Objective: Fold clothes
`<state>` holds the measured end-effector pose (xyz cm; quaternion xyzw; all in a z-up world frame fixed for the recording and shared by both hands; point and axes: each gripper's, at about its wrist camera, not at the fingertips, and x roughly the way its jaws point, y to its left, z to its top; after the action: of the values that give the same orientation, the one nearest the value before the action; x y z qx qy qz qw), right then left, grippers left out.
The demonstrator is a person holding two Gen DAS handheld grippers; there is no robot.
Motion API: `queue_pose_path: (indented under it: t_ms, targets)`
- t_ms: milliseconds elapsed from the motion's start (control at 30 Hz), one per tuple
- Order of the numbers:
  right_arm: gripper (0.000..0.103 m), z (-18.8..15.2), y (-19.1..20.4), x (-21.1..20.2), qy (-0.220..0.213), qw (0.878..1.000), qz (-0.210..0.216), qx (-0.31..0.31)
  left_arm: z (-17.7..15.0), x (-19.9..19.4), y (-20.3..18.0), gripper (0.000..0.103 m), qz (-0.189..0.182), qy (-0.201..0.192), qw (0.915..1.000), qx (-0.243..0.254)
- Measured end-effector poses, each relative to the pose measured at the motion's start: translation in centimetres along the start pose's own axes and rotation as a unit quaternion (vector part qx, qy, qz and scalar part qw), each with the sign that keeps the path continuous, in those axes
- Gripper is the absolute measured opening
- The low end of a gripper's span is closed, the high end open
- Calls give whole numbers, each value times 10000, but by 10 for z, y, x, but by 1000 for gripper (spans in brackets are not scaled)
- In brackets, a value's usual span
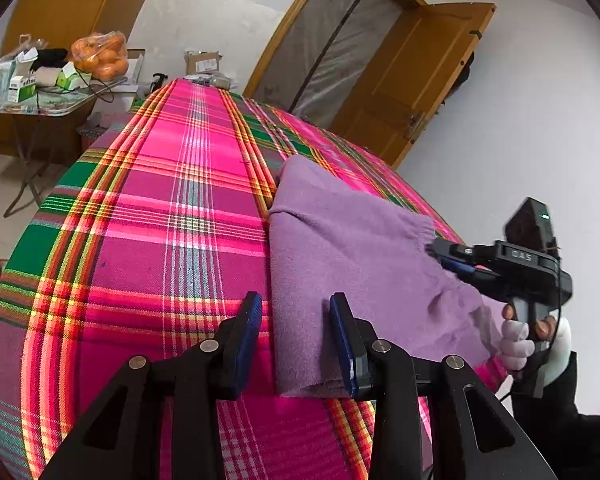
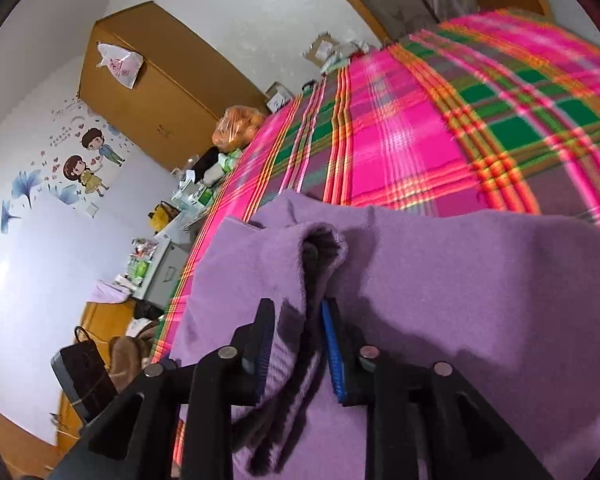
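A purple fleece garment (image 1: 360, 248) lies folded on the pink plaid bedspread (image 1: 160, 200). My left gripper (image 1: 296, 300) stands open astride the garment's near left edge. The cloth touches the right pad (image 1: 342, 344) only, and bare bedspread shows beside the left pad. At the garment's right side my right gripper (image 1: 440, 256), held by a white-gloved hand (image 1: 516, 344), bites into the gathered hem. In the right wrist view a raised fold of the garment (image 2: 460, 288) stands between the fingers of the right gripper (image 2: 296, 308), which is shut on it.
A side table (image 1: 52, 100) past the bed's far left holds boxes and a bag of oranges (image 1: 100, 56). A wooden door (image 1: 420, 80) stands open behind the bed. A wardrobe (image 2: 152, 80) and low cabinets (image 2: 168, 272) line the wall.
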<state>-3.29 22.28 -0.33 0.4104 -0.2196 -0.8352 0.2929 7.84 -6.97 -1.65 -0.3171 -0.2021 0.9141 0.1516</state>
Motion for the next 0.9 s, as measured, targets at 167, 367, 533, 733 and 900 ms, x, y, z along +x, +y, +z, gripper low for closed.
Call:
queue_pose_path:
  t_ms: [167,367,533,733,900]
  targets:
    - [26,-17,29,-32,-452,9950,171,-871,4,-9,-8,36,-101,-204,9997,51]
    - [24,-52,48,-8,119,9861,-66,-1659,-2,0,-25,36,-56,-5,9990,440]
    - [23,-58,52,-10,262,9822,-316,-1835,-8,3,-26,36,45,-26,9980,632]
    - [32,-10,65,-21,-7,9854,-182,-1690,-1,3,-17,36,-31,-70,9993,357]
    - [39,39,92,16,139,9810,-190,-1927,-5,4,-15,36,-98,-149,9993,328]
